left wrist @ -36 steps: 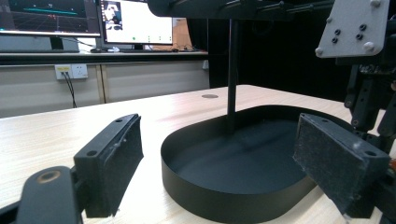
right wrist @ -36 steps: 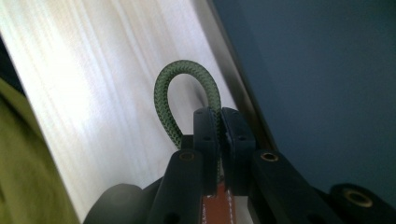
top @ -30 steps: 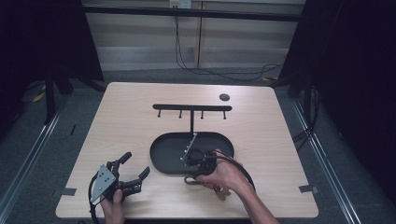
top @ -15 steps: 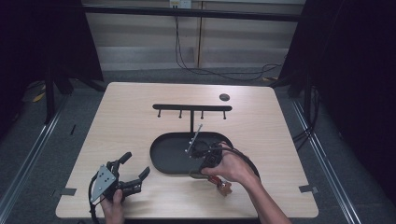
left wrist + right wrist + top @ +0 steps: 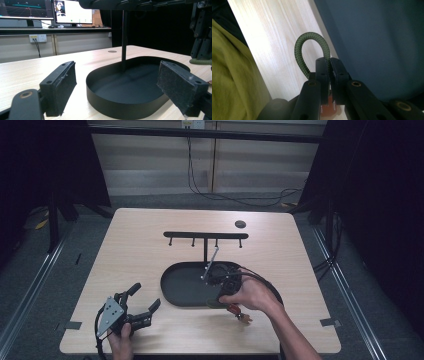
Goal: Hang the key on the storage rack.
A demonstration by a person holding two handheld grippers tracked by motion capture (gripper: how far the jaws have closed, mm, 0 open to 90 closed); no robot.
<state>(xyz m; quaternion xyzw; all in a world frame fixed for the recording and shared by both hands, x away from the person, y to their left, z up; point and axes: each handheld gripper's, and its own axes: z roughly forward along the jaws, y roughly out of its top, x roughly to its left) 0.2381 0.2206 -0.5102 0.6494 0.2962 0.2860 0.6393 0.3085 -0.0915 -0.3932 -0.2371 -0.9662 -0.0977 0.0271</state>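
My right gripper (image 5: pixel 220 299) hangs over the right end of the black oval tray (image 5: pixel 175 292), pointing down. In the right gripper view its jaws (image 5: pixel 329 61) are shut on a green braided cord (image 5: pixel 308 47) that arches up in a loop. An orange tag (image 5: pixel 241 316) dangles below the hand. The cord (image 5: pixel 200 61) also lies at the right edge of the left gripper view. My left gripper (image 5: pixel 145 301) rests at the table's front left, open, with nothing between its pads (image 5: pixel 61 88). It faces the tray (image 5: pixel 125 110).
A black rack with several hooks (image 5: pixel 205 236) rises on a post from the tray's far side. A small dark disc (image 5: pixel 240 224) lies on the table behind it. The right gripper's cable (image 5: pixel 265 285) curves beside the tray. Bare wood lies left of the tray.
My right hand has lifted and drifted toward the far side of the tray, keeping the cord in its jaws. The left gripper has stayed put.
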